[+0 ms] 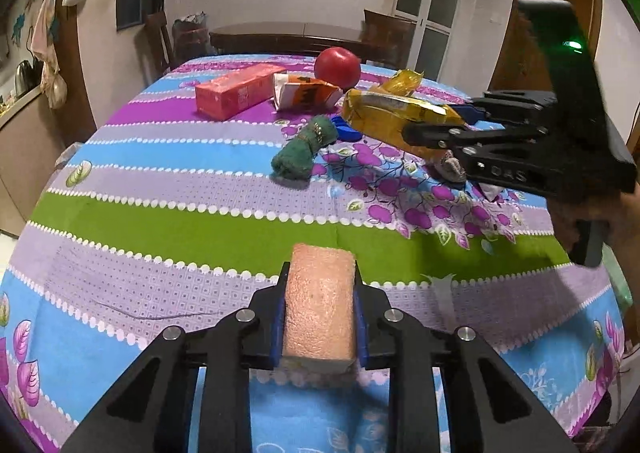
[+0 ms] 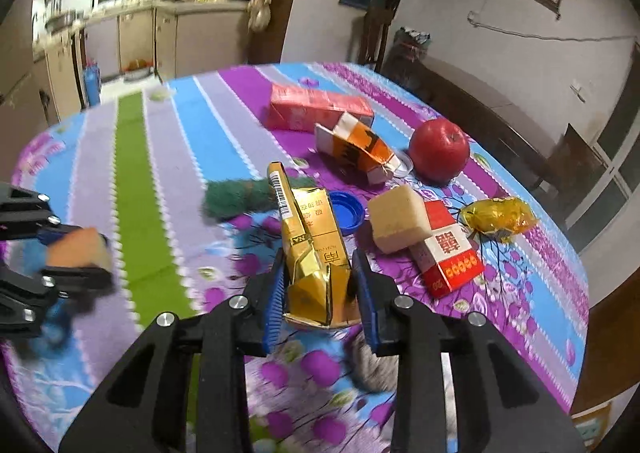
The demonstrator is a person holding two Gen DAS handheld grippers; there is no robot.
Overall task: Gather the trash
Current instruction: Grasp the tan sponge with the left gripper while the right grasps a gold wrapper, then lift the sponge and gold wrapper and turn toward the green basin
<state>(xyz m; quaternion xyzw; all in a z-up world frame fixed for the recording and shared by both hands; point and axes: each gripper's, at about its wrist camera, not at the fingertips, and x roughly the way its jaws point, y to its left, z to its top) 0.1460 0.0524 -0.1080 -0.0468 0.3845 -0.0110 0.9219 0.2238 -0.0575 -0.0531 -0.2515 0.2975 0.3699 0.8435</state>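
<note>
Left gripper [image 1: 319, 313] jaws clamped on sponge block [image 1: 320, 309]; right gripper [image 2: 320, 289] jaws clamped on gold cigarette pack [image 2: 310, 249]. Orange carton [image 2: 354, 147], red pack [image 2: 448, 251], blue cap [image 2: 346, 211] remain on surface [image 2: 140, 193]; no bin visible.

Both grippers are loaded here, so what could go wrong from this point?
1. The right gripper holds the gold packet only by its crumpled bottom end; the long top leans free and may slip out.
2. That packet hangs above the blue cap and green scrubber, and could knock them.
3. The left gripper squeezes a soft sponge, which might spring loose.
</note>
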